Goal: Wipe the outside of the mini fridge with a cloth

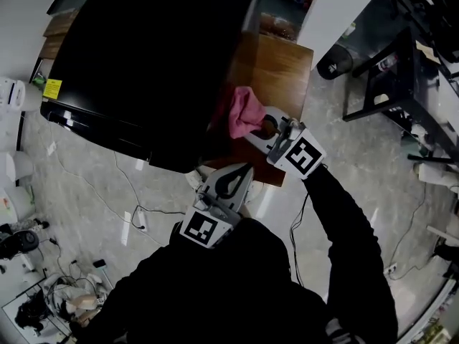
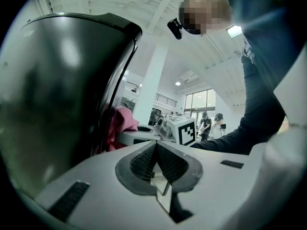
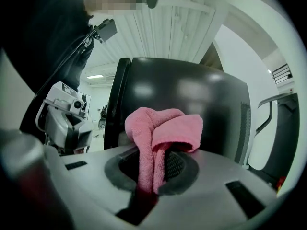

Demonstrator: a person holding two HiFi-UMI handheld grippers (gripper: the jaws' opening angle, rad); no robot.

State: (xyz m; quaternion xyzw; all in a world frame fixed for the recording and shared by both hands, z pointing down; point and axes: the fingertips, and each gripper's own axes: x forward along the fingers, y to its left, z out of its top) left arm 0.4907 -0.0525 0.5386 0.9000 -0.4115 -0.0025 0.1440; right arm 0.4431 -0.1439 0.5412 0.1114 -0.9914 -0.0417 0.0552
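The right gripper (image 3: 151, 169) had its two grey jaws pinching a pink cloth (image 3: 163, 128) between ribbed dark pads. The terry fabric ran up through the gap as a narrow fold, then bulged above the jaws into a soft, rounded, doubled-over bunch with a hemmed edge at about two o'clock. In the head view this right gripper (image 1: 254, 130) pointed toward ten o'clock, and the cloth (image 1: 240, 110) lay at the right side wall of the mini fridge (image 1: 143, 63). Whether the fabric actually touched the wall could not be told.

The left gripper (image 2: 156, 164) had its jaws pressed together, the ridged pads meeting along one line with nothing between them. In the head view the left gripper (image 1: 240, 174) sat at about seven o'clock from the right one, near it, just off the fridge's lower corner.

The mini fridge (image 3: 192, 95) was a glossy black box with rounded edges, its smooth skin throwing pale reflections. It stood on a wooden stand (image 1: 276, 67) of warm brown grain, showing at one o'clock. Around them spread a polished grey marbled floor (image 1: 358, 163).
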